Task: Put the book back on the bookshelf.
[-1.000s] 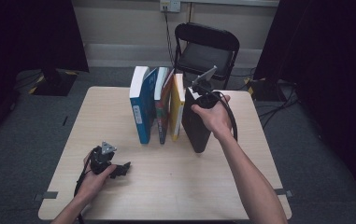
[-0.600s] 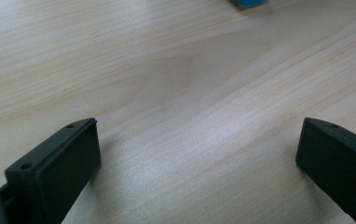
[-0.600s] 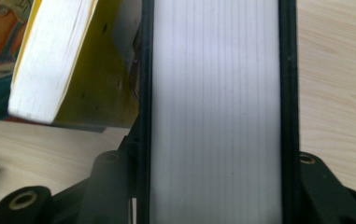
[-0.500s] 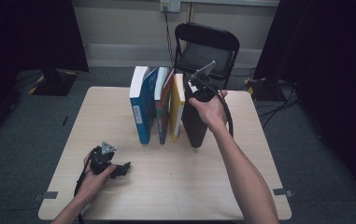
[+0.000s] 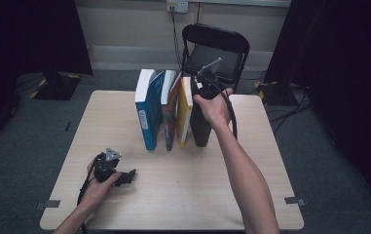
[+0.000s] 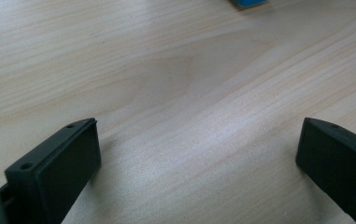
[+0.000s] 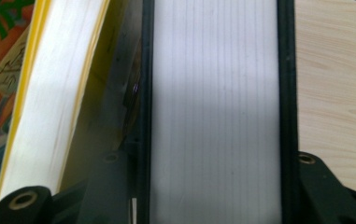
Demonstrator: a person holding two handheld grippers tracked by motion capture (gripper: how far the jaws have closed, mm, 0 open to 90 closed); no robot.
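Black-covered book [image 5: 200, 124] stands upright at the right end of the row on the wooden table [image 5: 183, 195], beside the yellow book [image 5: 185, 114]. Right gripper [image 7: 213, 196] has one jaw on each cover, clamped across its white page edge. Left gripper [image 6: 199, 158] rests near the table's front-left corner, jaws wide apart, holding nothing.
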